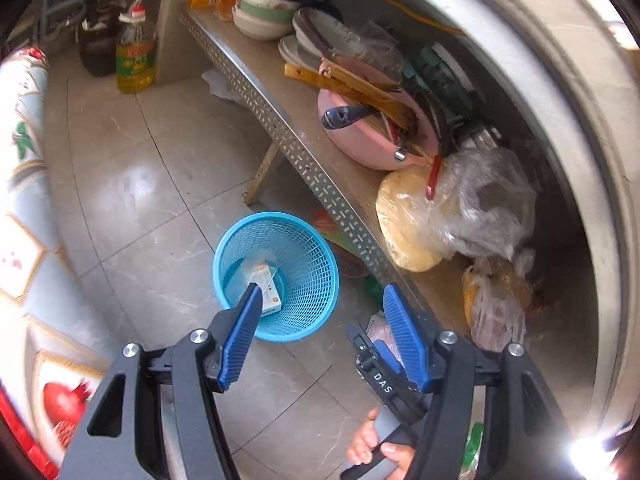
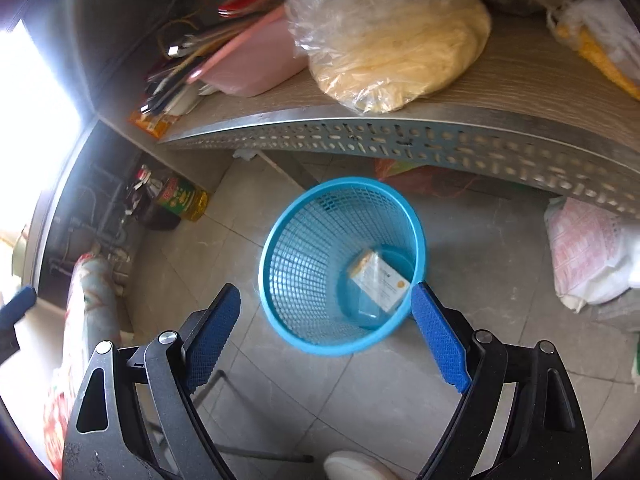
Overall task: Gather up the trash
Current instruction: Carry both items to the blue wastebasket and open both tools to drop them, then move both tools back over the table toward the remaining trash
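A blue mesh waste basket (image 1: pixel 314 268) stands on the tiled floor beside a low shelf. A small white and orange box (image 1: pixel 269 286) lies at its bottom, also visible from the right wrist as the box (image 2: pixel 378 280) inside the basket (image 2: pixel 300 264). My left gripper (image 1: pixel 322 288) hangs above the basket, open, with nothing between its blue fingers (image 1: pixel 240 332). My right gripper (image 2: pixel 326 287) is also above the basket, open wide and empty. In the left wrist view a hand (image 1: pixel 372 440) holds the right gripper's black body (image 1: pixel 380 380) at the lower right.
A shelf with a perforated metal edge (image 1: pixel 280 120) runs behind the basket, loaded with a pink basin (image 1: pixel 372 140), bowls (image 1: pixel 264 12) and a bagged yellow bundle (image 2: pixel 400 48). An oil bottle (image 1: pixel 136 60) stands far left. Floral fabric (image 1: pixel 24 160) borders the left. A white-pink bag (image 2: pixel 584 256) lies right.
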`<state>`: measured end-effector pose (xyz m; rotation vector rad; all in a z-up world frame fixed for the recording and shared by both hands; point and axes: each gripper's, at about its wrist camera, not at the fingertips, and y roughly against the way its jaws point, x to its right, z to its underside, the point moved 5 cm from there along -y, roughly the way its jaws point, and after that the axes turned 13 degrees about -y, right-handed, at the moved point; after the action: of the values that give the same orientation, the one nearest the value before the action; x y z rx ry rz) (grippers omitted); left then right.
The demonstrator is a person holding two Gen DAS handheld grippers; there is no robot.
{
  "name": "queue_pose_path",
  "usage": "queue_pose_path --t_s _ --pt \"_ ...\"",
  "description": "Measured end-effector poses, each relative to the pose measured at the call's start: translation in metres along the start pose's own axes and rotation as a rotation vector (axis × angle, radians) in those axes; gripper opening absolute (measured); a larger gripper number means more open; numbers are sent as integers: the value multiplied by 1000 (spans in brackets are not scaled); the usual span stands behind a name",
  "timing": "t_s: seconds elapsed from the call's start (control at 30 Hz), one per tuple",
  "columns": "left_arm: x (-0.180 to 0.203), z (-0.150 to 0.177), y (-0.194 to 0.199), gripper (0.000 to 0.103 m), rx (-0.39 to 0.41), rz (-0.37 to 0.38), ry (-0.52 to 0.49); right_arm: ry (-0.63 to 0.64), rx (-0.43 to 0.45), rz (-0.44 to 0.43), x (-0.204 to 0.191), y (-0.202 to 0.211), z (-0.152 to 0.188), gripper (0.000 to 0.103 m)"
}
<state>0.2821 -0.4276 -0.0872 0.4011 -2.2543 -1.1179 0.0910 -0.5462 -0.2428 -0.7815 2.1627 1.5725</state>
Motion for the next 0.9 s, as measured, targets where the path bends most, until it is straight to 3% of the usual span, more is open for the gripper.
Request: queue_pose_path --t_s 0.07,0.2,0.37,0.47,0.6,0.73,0.9 --pt "3 8 20 62 23 4 -25 48 12 5 -3 16 11 83" --pt "10 31 73 62 121 -58 -89 187 48 7 -29 48 28 84" --pt "7 69 130 69 190 -124 -143 282 108 26 -48 93 39 88" --pt "-6 99 160 75 209 -170 -122 366 163 39 -67 120 43 95" --pt "-28 137 193 86 211 -190 -75 461 213 49 -99 147 52 96" --pt "-51 171 223 90 251 -210 11 539 217 67 -127 162 72 96" --pt "-79 205 256 93 301 -274 118 654 225 5 -161 174 105 95"
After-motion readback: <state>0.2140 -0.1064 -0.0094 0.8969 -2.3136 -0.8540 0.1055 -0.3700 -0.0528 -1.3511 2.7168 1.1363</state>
